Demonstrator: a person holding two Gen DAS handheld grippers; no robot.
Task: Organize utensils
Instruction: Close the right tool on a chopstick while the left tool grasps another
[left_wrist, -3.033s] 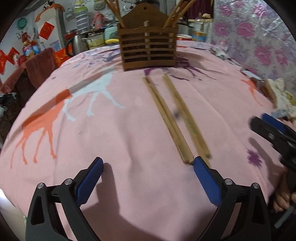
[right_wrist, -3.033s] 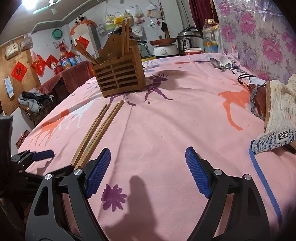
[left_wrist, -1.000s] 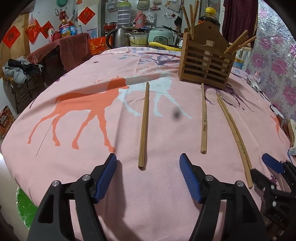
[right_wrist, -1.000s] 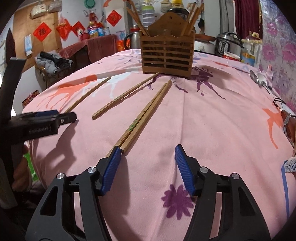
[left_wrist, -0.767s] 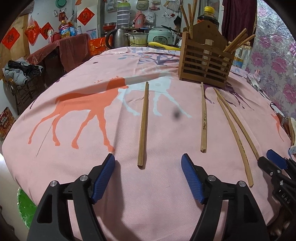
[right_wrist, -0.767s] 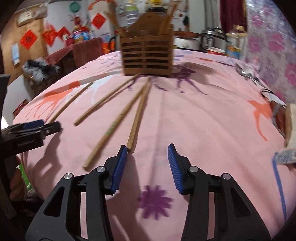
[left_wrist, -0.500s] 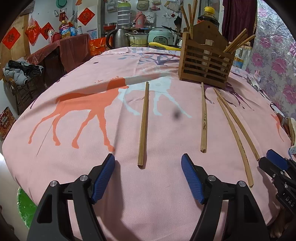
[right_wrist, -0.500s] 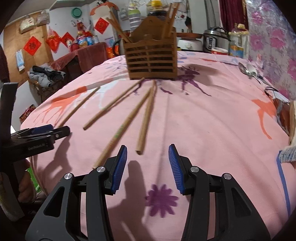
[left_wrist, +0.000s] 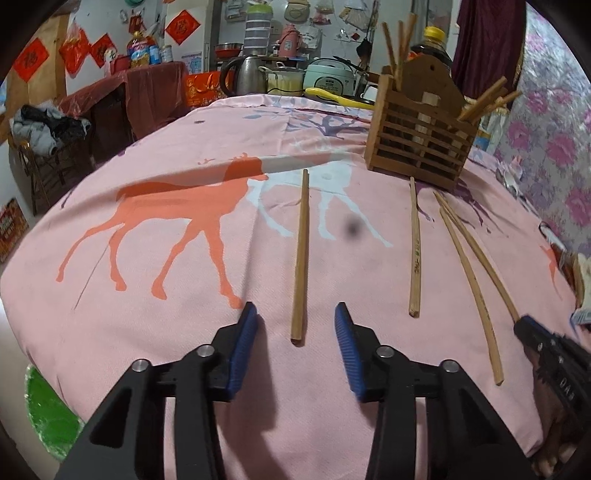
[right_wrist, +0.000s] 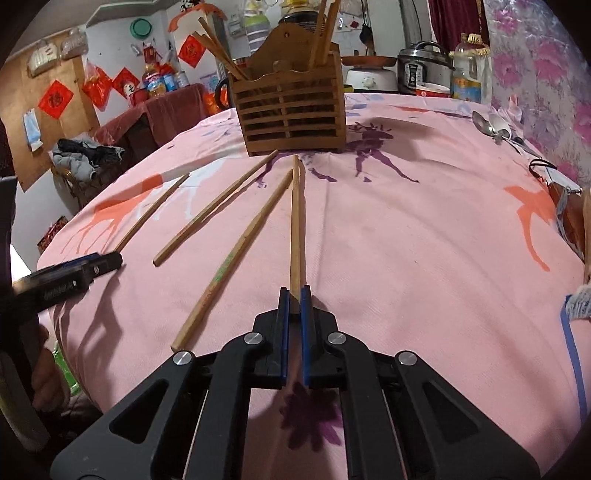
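— Two grippers, what are they doing?
— Right gripper (right_wrist: 294, 295) has just squeezed its jaws tight on the near end of a chopstick (right_wrist: 294, 225). Left gripper (left_wrist: 295, 332) has been closing too, but its pads don't touch the stick (left_wrist: 301, 258) lying between them on the pink cloth (left_wrist: 147, 314).
— Any more sticks?
— Two more (right_wrist: 236, 254) (right_wrist: 216, 208) lie loose between those.
— And farther back?
— Wooden holder (right_wrist: 291, 110) stands at the sticks' far ends, with more chopsticks poking out.

Probably a home kitchen: rice cooker (left_wrist: 330, 76), kettle (left_wrist: 246, 75), clothed table (left_wrist: 147, 295).
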